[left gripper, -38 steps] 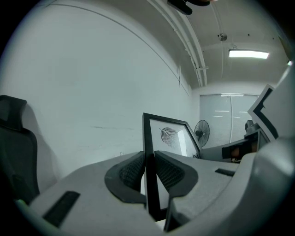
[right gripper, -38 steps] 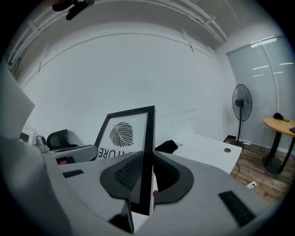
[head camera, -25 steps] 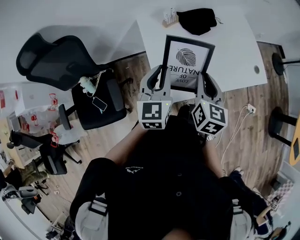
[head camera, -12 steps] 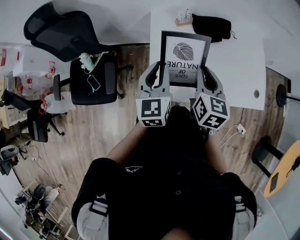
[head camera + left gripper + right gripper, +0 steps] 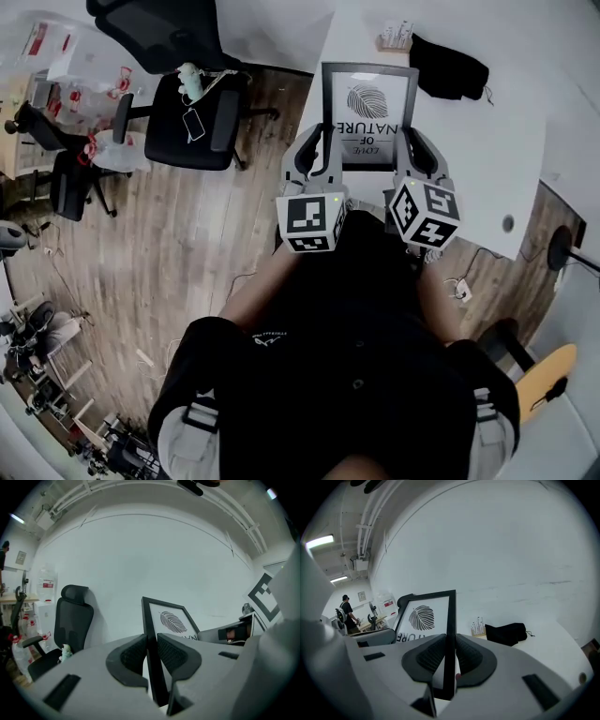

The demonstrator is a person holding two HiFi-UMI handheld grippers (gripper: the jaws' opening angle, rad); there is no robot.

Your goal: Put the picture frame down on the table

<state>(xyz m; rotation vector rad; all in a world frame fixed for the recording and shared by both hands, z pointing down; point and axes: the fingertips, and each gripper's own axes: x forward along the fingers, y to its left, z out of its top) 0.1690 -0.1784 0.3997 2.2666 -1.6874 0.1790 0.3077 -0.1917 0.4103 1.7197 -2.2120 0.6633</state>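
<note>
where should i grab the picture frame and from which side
Grip the thin black side rails close to the near corners, coming in from the person's end, one gripper per rail. The picture frame is held this way: left gripper shut on the left rail, right gripper on the right. The rails fit between the jaws; the broad flat front would not.

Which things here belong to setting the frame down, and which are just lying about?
Job in hand: picture frame, gripped at its side edges by the left gripper and the right gripper; white table.

Lying about: black pouch and small wooden stand on the table; office chair with a phone on its seat.
</note>
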